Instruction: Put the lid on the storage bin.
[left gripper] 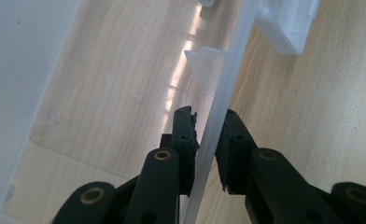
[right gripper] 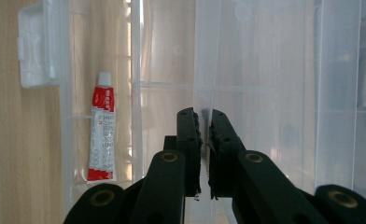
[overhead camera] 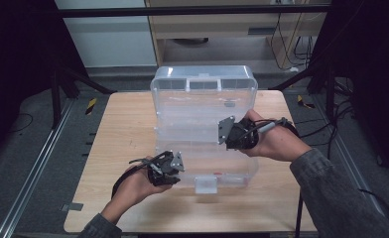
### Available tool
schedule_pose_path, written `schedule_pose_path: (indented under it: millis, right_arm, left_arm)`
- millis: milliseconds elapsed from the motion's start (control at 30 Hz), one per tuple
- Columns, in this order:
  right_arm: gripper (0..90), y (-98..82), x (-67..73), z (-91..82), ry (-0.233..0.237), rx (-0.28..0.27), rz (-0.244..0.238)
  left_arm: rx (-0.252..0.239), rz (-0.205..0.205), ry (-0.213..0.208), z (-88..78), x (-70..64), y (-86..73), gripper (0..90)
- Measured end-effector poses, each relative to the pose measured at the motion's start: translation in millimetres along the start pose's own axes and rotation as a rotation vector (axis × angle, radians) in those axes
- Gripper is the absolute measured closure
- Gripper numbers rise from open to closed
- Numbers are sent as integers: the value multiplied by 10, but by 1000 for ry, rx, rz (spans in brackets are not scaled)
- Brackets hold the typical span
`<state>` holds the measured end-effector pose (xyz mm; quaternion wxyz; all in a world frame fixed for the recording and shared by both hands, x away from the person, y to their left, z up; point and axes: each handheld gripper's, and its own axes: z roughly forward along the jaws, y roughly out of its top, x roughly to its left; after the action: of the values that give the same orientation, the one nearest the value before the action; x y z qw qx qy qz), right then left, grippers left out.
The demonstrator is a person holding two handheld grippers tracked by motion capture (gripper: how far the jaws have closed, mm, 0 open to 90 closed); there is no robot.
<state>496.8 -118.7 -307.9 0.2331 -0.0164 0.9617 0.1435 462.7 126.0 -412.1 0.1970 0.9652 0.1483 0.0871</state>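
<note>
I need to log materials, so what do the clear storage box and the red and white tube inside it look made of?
Clear storage box: probably glossy transparent plastic; the table's wood grain shows through its walls, with bright reflections. Red and white tube: material unclear, possibly soft plastic or metal, with a white cap.

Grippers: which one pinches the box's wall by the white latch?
The left gripper, on the front wall beside the latch; the right gripper pinches a clear panel farther inside.

**Our gear, as worn**

We carry two matte black two-jaw grippers, left gripper [overhead camera: 178, 171] and right gripper [overhead camera: 228, 139], each topped by a grey three-cornered plate with small screws. Brass-ringed pivots mark the jaw links; black cables trail off; our sleeves are grey-green fabric
</note>
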Motion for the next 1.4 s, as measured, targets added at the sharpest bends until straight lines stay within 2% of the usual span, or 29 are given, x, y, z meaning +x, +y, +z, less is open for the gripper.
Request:
schedule_pose_path:
  millis: [133, 167, 633, 933, 1000, 1100, 1167, 1200, 1400]
  right_arm:
    - [846, -25, 25, -1, 15, -6, 6]
    - [846, -27, 31, 0, 16, -7, 6]
    - [845, -11, 65, 3, 38, 10, -5]
    - [840, -15, 55, 2, 42, 12, -3]
    - [838, -17, 55, 0, 41, 11, -2]
    - [837, -25, 50, 1, 41, 6, -4]
    - [836, -25, 48, 2, 41, 4, -4]
    - [836, -24, 47, 2, 40, 4, -7]
    - [834, -30, 48, 0, 40, 4, -3]
  left_arm:
    - [-1, -1, 0, 0, -1, -4, 781]
    - [1, 74, 2, -3, 52, 13, 780]
    - [1, 81, 1, -1, 49, 12, 778]
    - [4, 89, 23, 3, 24, 15, 762]
    - [-2, 92, 31, -1, 12, 9, 760]
    - [-40, 80, 46, -50, 5, -9, 718]
    - [-53, 76, 45, -80, 7, -16, 707]
    - [-81, 72, 38, -127, 11, -25, 699]
    - [-121, 67, 35, -180, 0, -41, 672]
